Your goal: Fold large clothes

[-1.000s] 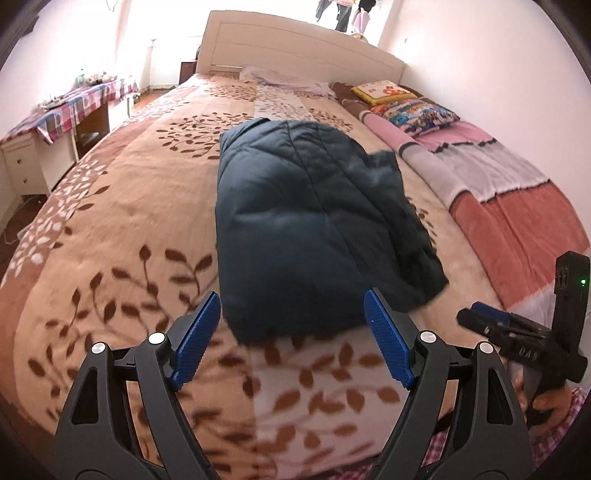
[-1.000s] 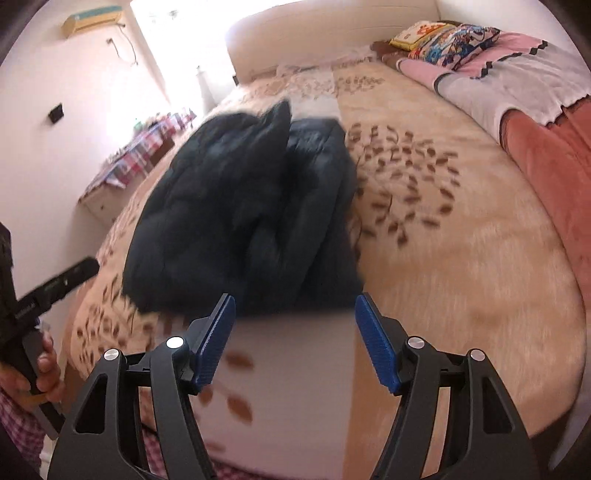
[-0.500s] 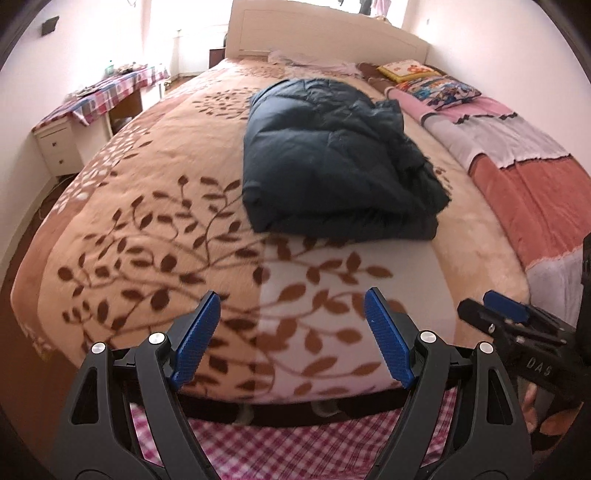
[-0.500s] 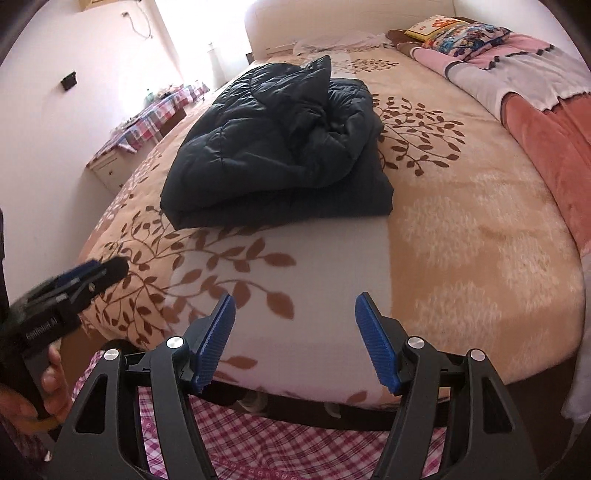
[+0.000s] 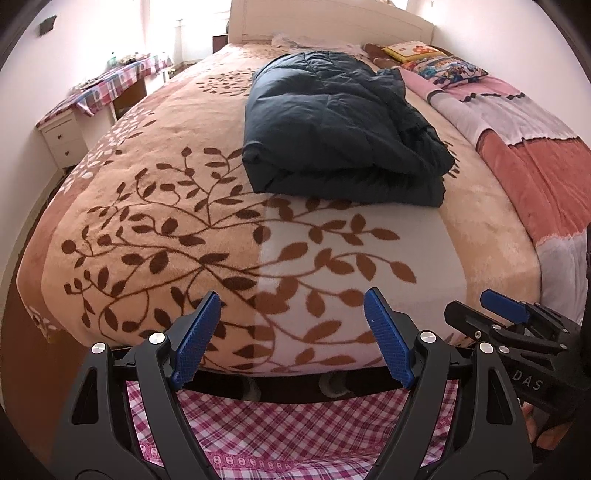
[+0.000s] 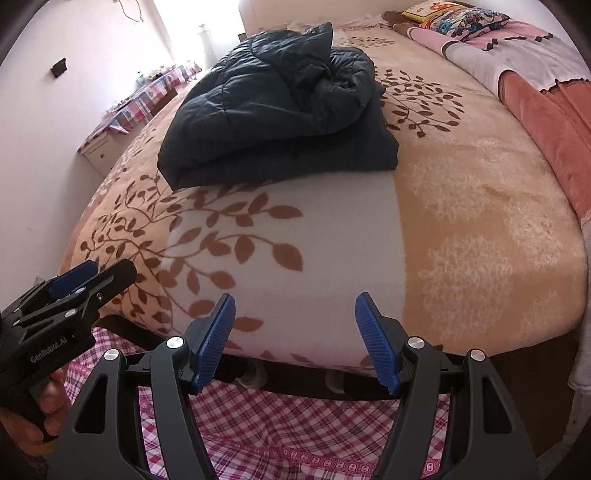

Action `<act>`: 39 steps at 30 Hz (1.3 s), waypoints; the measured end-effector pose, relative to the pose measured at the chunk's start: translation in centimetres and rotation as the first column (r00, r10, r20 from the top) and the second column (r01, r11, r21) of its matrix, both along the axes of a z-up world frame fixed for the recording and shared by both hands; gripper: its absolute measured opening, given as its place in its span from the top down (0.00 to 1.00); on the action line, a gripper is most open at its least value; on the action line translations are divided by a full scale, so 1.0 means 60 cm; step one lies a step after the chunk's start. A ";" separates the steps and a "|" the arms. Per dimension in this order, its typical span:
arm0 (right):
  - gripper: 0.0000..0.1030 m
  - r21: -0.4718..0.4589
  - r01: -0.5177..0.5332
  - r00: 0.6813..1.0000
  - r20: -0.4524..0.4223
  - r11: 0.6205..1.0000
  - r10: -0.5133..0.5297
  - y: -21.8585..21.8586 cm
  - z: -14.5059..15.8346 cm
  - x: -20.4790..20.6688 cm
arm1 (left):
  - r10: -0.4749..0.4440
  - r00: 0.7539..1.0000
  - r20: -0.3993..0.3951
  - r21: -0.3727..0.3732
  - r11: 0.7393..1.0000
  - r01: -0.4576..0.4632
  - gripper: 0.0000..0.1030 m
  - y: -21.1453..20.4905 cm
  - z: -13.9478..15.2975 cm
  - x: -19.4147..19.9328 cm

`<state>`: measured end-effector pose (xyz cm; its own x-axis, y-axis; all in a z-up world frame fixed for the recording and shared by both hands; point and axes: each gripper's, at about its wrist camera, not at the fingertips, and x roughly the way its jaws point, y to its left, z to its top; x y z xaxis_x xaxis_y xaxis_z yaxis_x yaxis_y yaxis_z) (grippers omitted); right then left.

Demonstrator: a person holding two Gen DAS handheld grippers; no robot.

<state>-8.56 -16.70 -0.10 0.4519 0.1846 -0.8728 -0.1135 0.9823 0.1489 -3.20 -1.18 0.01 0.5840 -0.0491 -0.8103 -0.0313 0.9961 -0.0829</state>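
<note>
A dark navy quilted jacket [image 5: 340,125] lies folded into a thick bundle on the bed [image 5: 155,236], toward the far half and roughly on its middle line. Its near edge is a rounded fold facing the foot of the bed; the right side of the bundle is looser, with rumpled layers bunched on top. From the right wrist view the same jacket [image 6: 280,110] shows a flat lower layer sticking out on the right under the puffier upper layers.

The bed is covered by a tan blanket [image 6: 480,206] printed with brown leafy branches, with a pale panel near the foot. Along the right side lies a pink, grey and rust-red striped blanket [image 5: 532,140], and at the far right by the headboard [image 5: 332,18] rest bright patterned pillows [image 5: 443,66].

The left claw [image 5: 291,338] hangs off the foot of the bed, its blue-padded jaws spread wide and gripping nothing. The right claw [image 6: 293,341] is also spread wide and empty, at the foot of the bed, well apart from the jacket. Each claw appears at the edge of the other's view, side by side. Below both is pink checked fabric [image 5: 295,435].

At far left, against the wall, stands a white bench [image 5: 70,133] with drawers, draped in a checked cloth [image 5: 110,85].
</note>
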 end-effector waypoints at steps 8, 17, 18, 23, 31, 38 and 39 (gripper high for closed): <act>0.35 -0.019 0.001 1.000 -0.019 1.000 -0.001 0.006 -0.004 -0.004 | -0.015 1.000 0.000 -0.003 1.000 0.015 0.23 -0.005 0.000 -0.005; 0.35 -0.037 0.001 0.999 -0.037 0.999 -0.002 0.008 -0.008 -0.005 | -0.009 1.000 -0.009 -0.010 1.000 0.009 0.24 -0.002 -0.004 -0.005; 0.35 -0.037 0.001 0.999 -0.039 0.999 -0.002 0.008 -0.009 -0.005 | -0.009 1.000 -0.012 -0.011 1.000 0.009 0.24 -0.001 -0.005 -0.005; 0.35 -0.038 -0.001 0.999 -0.053 0.999 -0.002 0.008 -0.015 -0.003 | -0.007 1.000 -0.026 -0.019 1.000 0.007 0.24 0.004 -0.011 -0.001; 0.35 -0.038 0.000 0.998 -0.059 0.999 -0.002 0.009 -0.017 -0.002 | -0.008 1.000 -0.027 -0.022 1.000 0.008 0.24 0.004 -0.012 -0.001; 0.35 -0.036 0.001 0.998 -0.063 0.999 -0.003 0.008 -0.020 -0.003 | -0.010 1.000 -0.026 -0.021 1.000 0.009 0.24 0.003 -0.011 -0.001; 0.35 -0.036 0.001 0.998 -0.063 0.999 -0.003 0.008 -0.020 -0.003 | -0.010 1.000 -0.026 -0.021 1.000 0.010 0.24 0.003 -0.011 -0.002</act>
